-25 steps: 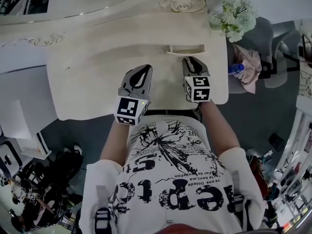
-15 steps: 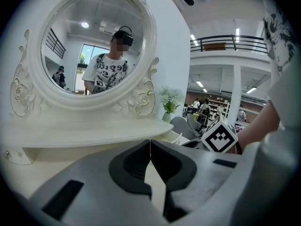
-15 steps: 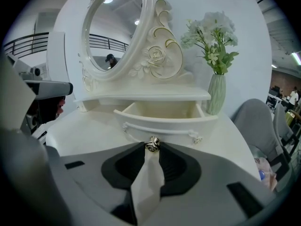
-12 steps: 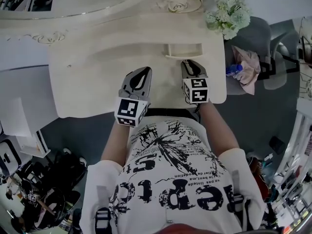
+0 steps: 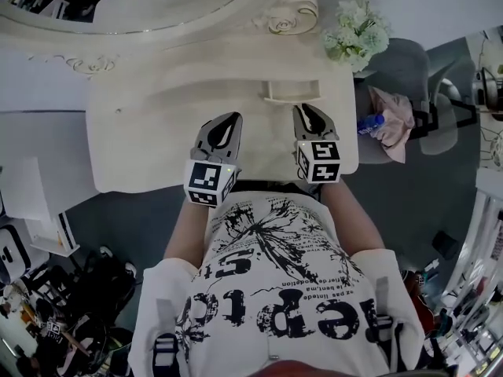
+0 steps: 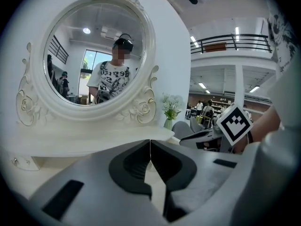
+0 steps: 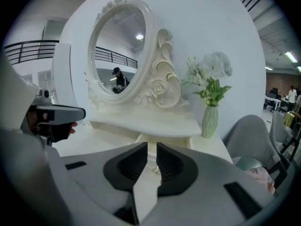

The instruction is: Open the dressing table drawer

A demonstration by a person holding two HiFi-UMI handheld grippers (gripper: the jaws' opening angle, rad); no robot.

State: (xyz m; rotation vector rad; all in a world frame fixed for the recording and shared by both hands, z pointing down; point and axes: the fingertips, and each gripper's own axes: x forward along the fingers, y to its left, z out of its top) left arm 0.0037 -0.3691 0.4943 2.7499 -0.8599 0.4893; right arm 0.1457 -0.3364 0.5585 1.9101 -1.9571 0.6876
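Head view: a cream dressing table (image 5: 141, 132) is seen from above, with its small drawer (image 5: 292, 91) at upper centre, just left of the flowers (image 5: 354, 31). The left gripper (image 5: 233, 118) is held over the tabletop with its jaws together and nothing between them. The right gripper (image 5: 305, 110) is pointed at the drawer front; its jaws are closing, with a narrow gap left, and the drawer's knob (image 7: 153, 170) is seen through that gap, untouched by the pads. Large black lettering on the shirt (image 5: 275, 289) is shown upside down and cannot be read reliably. Each gripper cube carries black-and-white square markers without writing.
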